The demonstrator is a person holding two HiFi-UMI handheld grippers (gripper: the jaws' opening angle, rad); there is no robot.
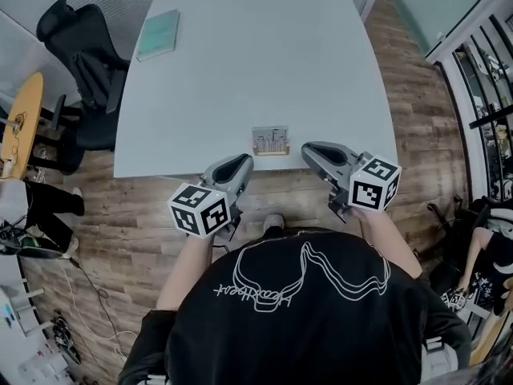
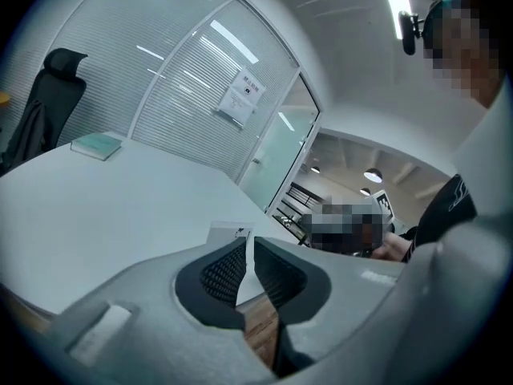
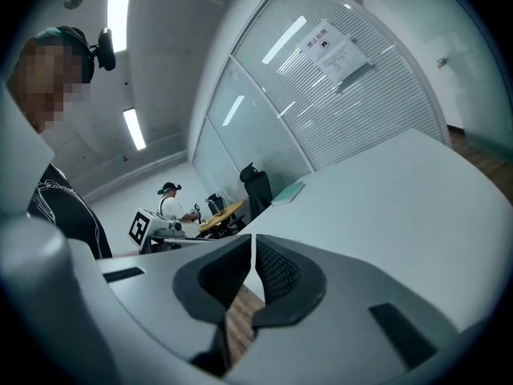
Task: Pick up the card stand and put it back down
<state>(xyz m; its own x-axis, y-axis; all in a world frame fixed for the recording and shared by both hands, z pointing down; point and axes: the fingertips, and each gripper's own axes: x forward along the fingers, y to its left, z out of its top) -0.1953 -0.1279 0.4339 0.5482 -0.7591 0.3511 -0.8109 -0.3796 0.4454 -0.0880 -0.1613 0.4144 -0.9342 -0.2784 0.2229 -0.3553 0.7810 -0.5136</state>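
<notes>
The card stand (image 1: 270, 141) is a small wooden base with a pale printed card, upright near the front edge of the white table (image 1: 256, 62). My left gripper (image 1: 243, 163) hangs just off that edge, below and left of the stand, jaws shut on nothing. My right gripper (image 1: 309, 149) is close to the stand's right side, also shut and empty. In the left gripper view the shut jaws (image 2: 249, 245) point at the card stand (image 2: 228, 233), whose white top shows just behind them. The right gripper view shows shut jaws (image 3: 252, 245) over the table edge.
A teal book (image 1: 158, 34) lies at the table's far left corner. A black office chair (image 1: 80, 62) stands left of the table. Another person (image 3: 170, 201) sits at a wooden desk in the background. Wood floor lies under both grippers.
</notes>
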